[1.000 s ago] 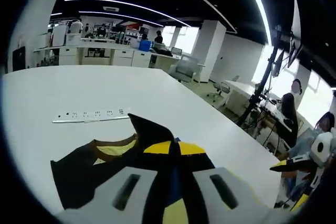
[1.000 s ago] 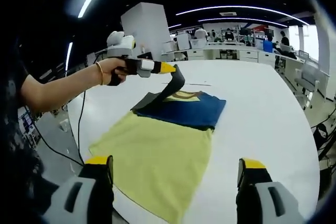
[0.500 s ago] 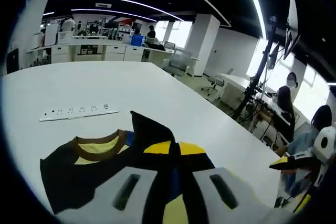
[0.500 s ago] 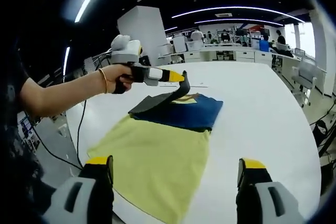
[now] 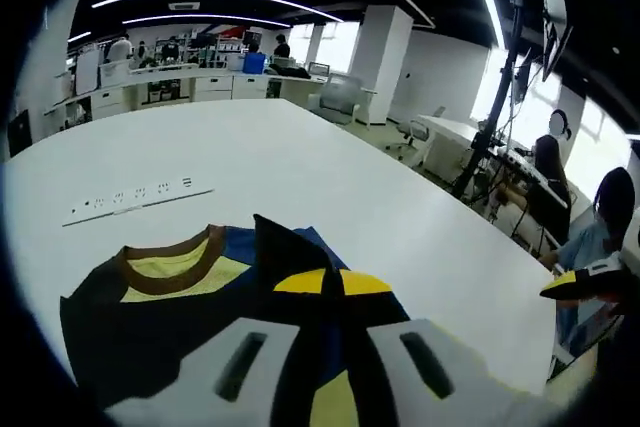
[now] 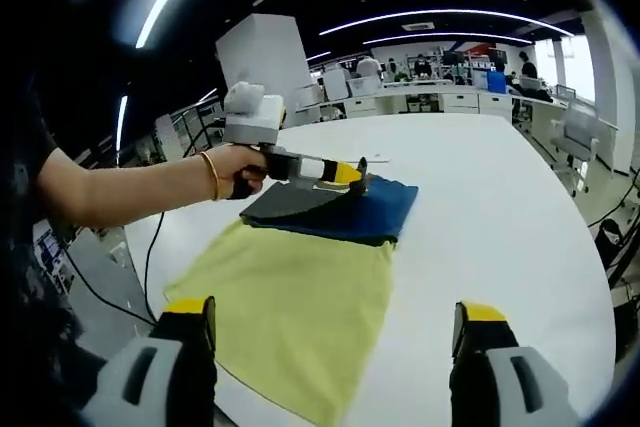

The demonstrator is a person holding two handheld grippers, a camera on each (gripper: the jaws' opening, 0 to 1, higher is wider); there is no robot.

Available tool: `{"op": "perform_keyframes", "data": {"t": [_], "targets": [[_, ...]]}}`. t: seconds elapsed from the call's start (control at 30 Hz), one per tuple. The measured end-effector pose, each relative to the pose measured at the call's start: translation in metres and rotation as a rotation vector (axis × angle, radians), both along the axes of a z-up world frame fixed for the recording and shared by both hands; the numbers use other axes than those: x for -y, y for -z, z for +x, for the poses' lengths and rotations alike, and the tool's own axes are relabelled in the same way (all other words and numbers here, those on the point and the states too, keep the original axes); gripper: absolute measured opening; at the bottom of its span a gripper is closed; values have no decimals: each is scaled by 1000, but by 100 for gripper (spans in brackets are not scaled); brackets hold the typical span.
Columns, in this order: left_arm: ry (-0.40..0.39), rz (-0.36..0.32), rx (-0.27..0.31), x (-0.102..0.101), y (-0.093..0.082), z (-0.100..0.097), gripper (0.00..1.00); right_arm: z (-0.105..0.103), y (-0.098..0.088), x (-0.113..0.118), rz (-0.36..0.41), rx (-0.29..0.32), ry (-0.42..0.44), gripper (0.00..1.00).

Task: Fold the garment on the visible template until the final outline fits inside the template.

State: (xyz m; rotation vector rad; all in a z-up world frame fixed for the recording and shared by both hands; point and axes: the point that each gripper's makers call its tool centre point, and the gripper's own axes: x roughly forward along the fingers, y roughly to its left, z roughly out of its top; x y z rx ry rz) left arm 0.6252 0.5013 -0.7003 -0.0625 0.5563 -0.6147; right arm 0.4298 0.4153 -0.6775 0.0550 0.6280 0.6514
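The left tool [image 5: 335, 347] is closed on a dark fold of the garment [image 5: 170, 317], the cloth rising in a peak between its yellow-tipped jaws in the left gripper view. Just beyond the jaws the garment lies on the white bench [image 5: 300, 177], showing a brown collar [image 5: 165, 265] around a yellow inner panel, with dark fabric to the left and blue fabric ahead of the tips. Farther out across the bench, to the left, lies a white power strip [image 5: 135, 201], well apart from the garment. At the far right of this view the yellow tip of the right tool [image 5: 590, 282] comes in. The right tool [image 6: 335, 347] stands wide, its two jaws apart with nothing between them. Directly ahead of it, a yellow cloth template [image 6: 290, 312] is spread on the bench [image 6: 500, 207], reaching toward the near edge. At the template's far end lies the garment [image 6: 330, 212], blue to the right and dark to the left, partly overlapping the yellow sheet. In this view a hand [image 6: 240, 169] with a gold bangle holds the left tool [image 6: 345, 175] low over the garment, its tips at the collar region. Office desks and ceiling light strips fill the background.
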Motion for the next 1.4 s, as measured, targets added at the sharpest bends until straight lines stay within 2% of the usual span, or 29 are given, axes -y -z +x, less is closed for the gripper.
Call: {"op": "perform_keyframes", "data": {"t": [0.13,0.17,0.2,0.27,0.33,0.57,0.7,0.9,1.07,1.13,1.23,1.4], "targets": [[18,-29,-15,10,9,-3,0,0,-1,1,1,1,2,99],[39,-18,-7,13,11,-5,1,0,-1,2,2,2,4,99],[92,-11,12,19,12,-8,1,0,-1,2,3,1,6,99],[132,-3,14,23,14,-16,2,1,-1,3,3,3,9,99],[143,5,19,21,15,-19,10,1,-2,2,5,6,7,99],[177,-11,48,10,4,-27,48,-4,1,-5,-20,-2,-55,99],[181,-27,90,-3,-9,-31,65,-8,5,-8,-50,-8,-108,99],[162,-34,133,-34,-26,-41,82,-11,11,-16,-87,-19,-195,99],[153,-13,143,-60,-29,-55,94,-18,19,-24,-158,-35,-304,100],[134,-37,119,-72,-28,-63,99,-21,22,-30,-164,-32,-349,100],[126,-37,114,-86,-28,-74,99,-26,26,-36,-173,-52,-398,100],[152,9,122,-108,-27,-98,99,-33,33,-43,-188,-63,-467,100]]}}
